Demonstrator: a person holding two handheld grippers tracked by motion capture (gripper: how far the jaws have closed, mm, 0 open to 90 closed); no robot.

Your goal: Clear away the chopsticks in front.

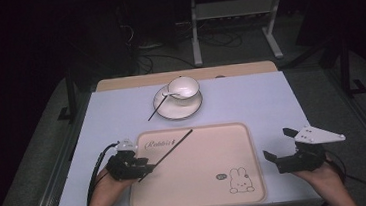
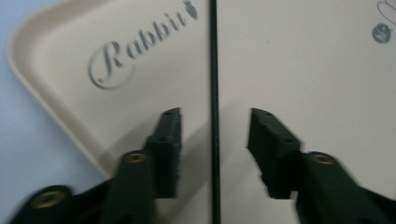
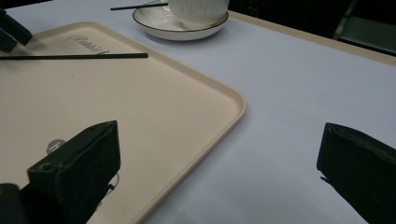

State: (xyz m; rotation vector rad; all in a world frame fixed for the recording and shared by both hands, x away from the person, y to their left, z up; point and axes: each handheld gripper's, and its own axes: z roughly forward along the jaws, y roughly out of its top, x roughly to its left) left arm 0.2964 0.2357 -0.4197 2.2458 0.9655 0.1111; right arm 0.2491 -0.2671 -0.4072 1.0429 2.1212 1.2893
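1. Chopstick (image 2: 214, 93), thin and black, lies between the jaws of the left gripper (image 2: 215, 140); in the left gripper view there is a clear gap between it and the pad on each side, so neither pad presses on it.
2. Left gripper: jaws stand partly apart, nothing clamped. Seen from the high view, the left gripper (image 1: 144, 169) sits at the near left corner of the tray (image 1: 234, 133), held by the person's left hand (image 1: 105, 187).
3. From those jaws the chopstick (image 1: 168, 153) runs ahead and away, slanting across the tray's floor toward its far rim; its far tip ends just past the printed "Rabbit" lettering (image 2: 140, 46), which lies to the left of the stick in the left gripper view.
4. Right gripper (image 1: 281, 147): jaws spread wide with nothing between them. It hovers just off the tray's right edge, over the pale blue table cover (image 1: 261, 101), held by the right hand (image 1: 325, 178).
5. In the right gripper view the tray's corner (image 3: 236, 100) lies between and ahead of its jaws, and the chopstick (image 3: 74, 56) lies far ahead to the left.
6. Well beyond both grippers: a white saucer (image 1: 166, 112) bearing a ribbed white cup (image 1: 184, 89) with a spoon (image 1: 170, 94) in it; a second black chopstick (image 1: 154, 112) leans off the saucer's left rim.
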